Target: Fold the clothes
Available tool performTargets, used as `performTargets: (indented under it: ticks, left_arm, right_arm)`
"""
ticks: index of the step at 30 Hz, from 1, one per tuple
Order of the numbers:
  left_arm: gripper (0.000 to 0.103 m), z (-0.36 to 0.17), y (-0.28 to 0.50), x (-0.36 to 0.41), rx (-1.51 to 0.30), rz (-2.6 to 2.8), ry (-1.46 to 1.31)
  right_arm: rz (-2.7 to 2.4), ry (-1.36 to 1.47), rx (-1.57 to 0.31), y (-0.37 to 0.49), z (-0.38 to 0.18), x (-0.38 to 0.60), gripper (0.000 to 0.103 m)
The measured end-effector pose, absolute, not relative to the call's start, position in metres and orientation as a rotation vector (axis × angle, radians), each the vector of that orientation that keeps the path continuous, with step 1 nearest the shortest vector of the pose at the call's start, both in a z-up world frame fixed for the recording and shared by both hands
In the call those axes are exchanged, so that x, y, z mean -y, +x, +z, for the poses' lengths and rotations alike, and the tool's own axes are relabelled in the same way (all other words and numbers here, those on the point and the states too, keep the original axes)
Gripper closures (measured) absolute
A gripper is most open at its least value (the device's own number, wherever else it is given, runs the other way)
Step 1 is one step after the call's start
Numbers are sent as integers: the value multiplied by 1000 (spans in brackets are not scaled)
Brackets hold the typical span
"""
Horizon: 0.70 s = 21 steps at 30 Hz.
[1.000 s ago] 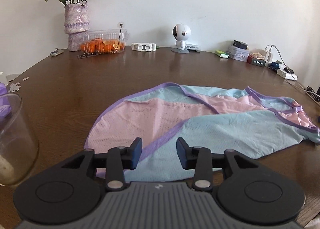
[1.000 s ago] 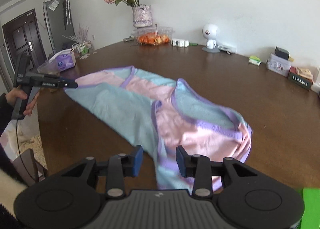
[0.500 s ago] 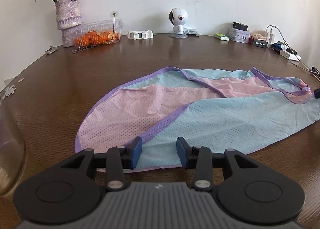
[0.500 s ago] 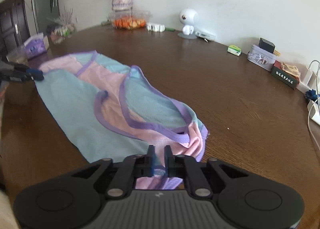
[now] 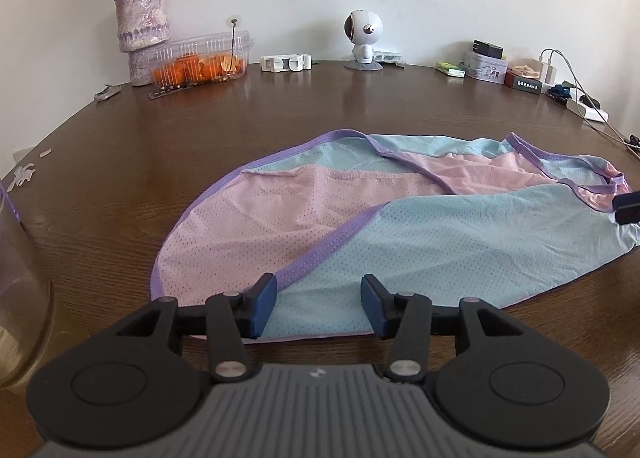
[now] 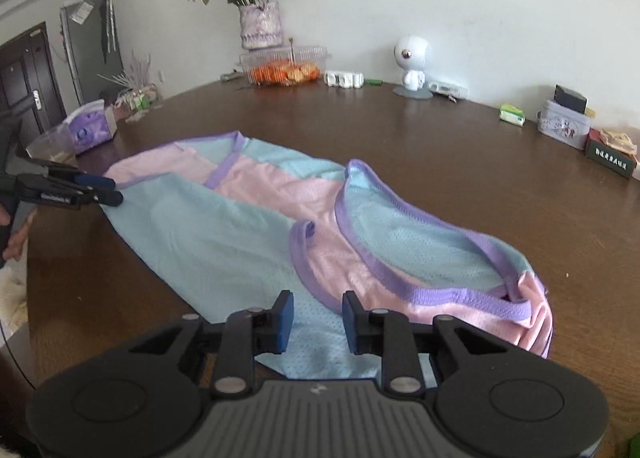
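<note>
left gripper [image 5: 318, 306]: opening, nothing pinched, over shirt's hem | right gripper [image 6: 317, 322]: partly open, nothing pinched, over shirt's other end | shirt [image 5: 400, 234]: flat on table [image 5: 280, 109], 12 o'clock of both grippers

Pastel garment [image 5: 400, 225] flat on brown table [image 5: 160, 145]

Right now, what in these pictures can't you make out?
- Garment's near hem: left wrist view, behind the left claw, whose jaws are opening.
- Its near corner: right wrist view, under the right claw.
- Glass jar: cut by the left edge.
- Dark box label: too small to read.
</note>
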<state>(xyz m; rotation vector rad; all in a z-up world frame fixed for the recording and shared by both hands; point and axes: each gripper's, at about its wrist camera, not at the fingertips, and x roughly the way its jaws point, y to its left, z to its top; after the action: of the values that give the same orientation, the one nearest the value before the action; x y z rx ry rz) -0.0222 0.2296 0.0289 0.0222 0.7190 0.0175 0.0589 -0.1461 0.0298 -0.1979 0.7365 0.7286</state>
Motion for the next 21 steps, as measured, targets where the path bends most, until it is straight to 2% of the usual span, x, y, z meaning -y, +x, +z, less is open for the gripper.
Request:
performTargets:
  ticks: [15, 18, 20, 21]
  left_arm:
    - [51, 27, -35, -216, -719, -56, 37]
    - [55, 44, -29, -214, -719, -48, -12]
    - [51, 68, -18, -206, -651, -66, -32]
    - [45, 80, -7, -202, -622, -85, -27]
  right_arm:
    - [602, -159, -818, 29, 32, 204, 80]
    - [606, -141, -854, 29, 38, 210, 79]
    - [657, -82, -817, 36, 51, 212, 78]
    - [681, -55, -786, 43, 61, 209, 75]
